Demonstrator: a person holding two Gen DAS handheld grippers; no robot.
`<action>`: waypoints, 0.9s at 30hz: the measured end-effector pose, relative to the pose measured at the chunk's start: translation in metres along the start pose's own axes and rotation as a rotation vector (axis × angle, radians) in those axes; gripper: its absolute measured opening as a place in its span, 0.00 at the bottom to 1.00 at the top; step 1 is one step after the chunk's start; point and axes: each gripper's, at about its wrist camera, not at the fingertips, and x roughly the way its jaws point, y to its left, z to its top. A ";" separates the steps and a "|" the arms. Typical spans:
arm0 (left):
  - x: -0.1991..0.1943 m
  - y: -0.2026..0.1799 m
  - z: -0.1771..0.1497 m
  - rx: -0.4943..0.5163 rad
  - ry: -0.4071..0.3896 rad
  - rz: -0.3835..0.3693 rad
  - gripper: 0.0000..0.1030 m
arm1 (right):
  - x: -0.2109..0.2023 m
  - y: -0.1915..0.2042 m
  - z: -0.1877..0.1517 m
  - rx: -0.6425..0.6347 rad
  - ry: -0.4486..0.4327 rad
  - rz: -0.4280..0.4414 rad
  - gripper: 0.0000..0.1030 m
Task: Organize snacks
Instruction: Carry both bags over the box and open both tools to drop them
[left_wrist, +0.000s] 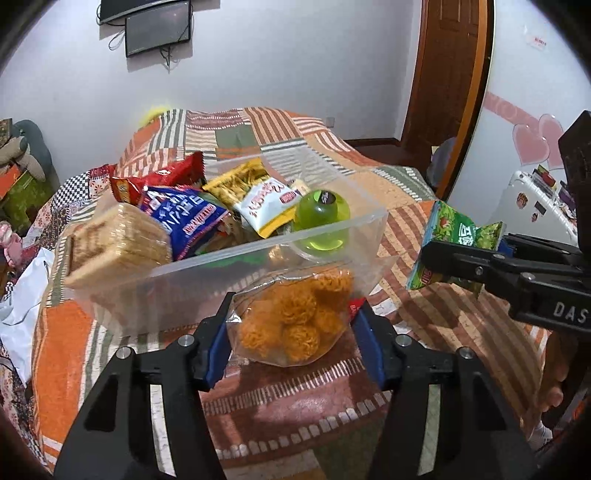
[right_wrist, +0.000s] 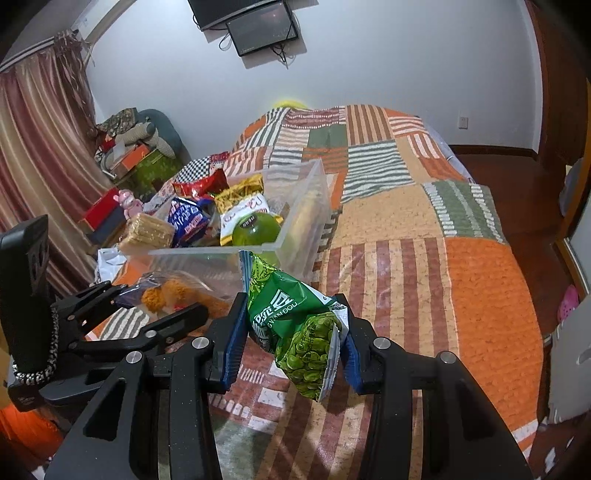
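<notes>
Here, the left gripper (left_wrist: 291, 328) clasps a clear bag of orange noodle balls (left_wrist: 295, 321) just short of the clear plastic bin's (left_wrist: 229, 258) near wall, the bin straight ahead. Beside it, the right gripper (right_wrist: 291, 347) pinches a green pea packet (right_wrist: 295, 325) reading "WAN DOU" above the quilt (right_wrist: 406, 277).

Patchwork bed (right_wrist: 424, 229), clear snack bin (right_wrist: 310, 206)

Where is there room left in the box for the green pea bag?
The clear box is crowded on its left, where packets pile above the rim. Its far right end, past the green bottle, looks emptier. The quilt right of the box is bare.
</notes>
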 end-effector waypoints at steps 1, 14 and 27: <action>-0.004 0.001 0.000 -0.004 -0.005 -0.001 0.57 | -0.001 0.001 0.001 -0.002 -0.004 -0.001 0.40; -0.051 0.016 0.031 -0.033 -0.131 -0.006 0.57 | -0.014 0.014 0.027 -0.036 -0.080 -0.004 0.40; -0.033 0.024 0.056 -0.043 -0.147 0.022 0.57 | 0.001 0.024 0.063 -0.092 -0.137 0.004 0.40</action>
